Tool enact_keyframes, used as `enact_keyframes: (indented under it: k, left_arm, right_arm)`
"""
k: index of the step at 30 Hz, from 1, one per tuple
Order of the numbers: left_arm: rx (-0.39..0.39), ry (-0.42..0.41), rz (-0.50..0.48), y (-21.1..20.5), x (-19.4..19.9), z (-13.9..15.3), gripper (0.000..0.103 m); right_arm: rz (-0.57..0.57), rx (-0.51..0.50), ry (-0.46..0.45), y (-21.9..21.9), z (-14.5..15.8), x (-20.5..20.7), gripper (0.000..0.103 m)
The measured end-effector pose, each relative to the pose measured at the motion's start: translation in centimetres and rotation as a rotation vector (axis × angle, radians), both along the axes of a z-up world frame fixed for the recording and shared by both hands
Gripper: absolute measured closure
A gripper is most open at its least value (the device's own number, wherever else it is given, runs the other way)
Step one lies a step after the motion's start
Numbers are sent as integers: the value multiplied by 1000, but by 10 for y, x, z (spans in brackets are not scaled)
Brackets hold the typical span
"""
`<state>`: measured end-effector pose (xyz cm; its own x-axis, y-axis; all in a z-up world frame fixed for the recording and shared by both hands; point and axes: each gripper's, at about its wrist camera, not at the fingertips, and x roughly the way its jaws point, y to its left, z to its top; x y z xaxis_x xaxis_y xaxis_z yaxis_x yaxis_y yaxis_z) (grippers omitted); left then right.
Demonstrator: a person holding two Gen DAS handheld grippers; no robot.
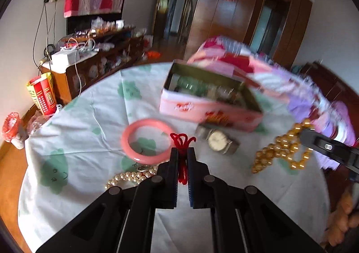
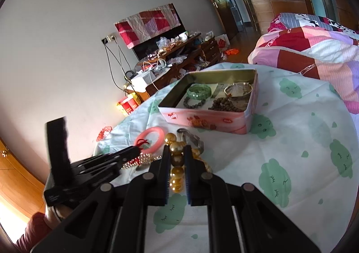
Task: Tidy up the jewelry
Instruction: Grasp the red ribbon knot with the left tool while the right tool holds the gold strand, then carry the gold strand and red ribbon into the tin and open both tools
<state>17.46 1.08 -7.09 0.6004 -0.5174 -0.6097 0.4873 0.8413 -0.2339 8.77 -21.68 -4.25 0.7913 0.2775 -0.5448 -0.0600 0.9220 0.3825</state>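
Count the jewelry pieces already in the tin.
4: a green bangle, a dark bead bracelet, a brown bead string and a silver bangle, all in the tin. More may be hidden.

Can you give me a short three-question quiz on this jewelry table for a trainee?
1. True or false: the open pink rectangular tin already holds a green bangle.
2. What is the left gripper shut on? A) red cord B) pink ring bangle C) wristwatch
3. What does the right gripper hold between its jaws?

Key:
1. True.
2. A, the red cord; the pink ring bangle and silver wristwatch lie on the cloth.
3. The strand of golden beads.
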Motion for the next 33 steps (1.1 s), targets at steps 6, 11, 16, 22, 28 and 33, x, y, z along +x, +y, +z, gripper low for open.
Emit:
enact_keyframes:
  k: [6, 11, 16, 22, 28, 33]
  left_arm:
    - [-108, -83, -14, 18, -10, 42, 97]
    - [-133, -127, -27, 12, -7, 65, 97]
    - [-123, -151, -47, -3, -1, 71, 97]
    - [-131, -150, -71, -27, 21, 72, 97]
    - [-119, -159, -73, -61, 60, 70, 97]
    - [-117, -105, -21, -82, 102, 47, 97]
  right_arm:
    - [-16, 14, -58, -11, 24, -3, 90]
    - [-13, 32, -113, -19, 47, 2, 90]
    - [-9, 53, -142, -27, 58, 15, 90]
    - [-30, 64, -166, -43, 65, 40, 90]
    - [-55, 39, -167, -54, 67, 81, 90]
    - [-60, 51, -119, -58, 44, 126, 90]
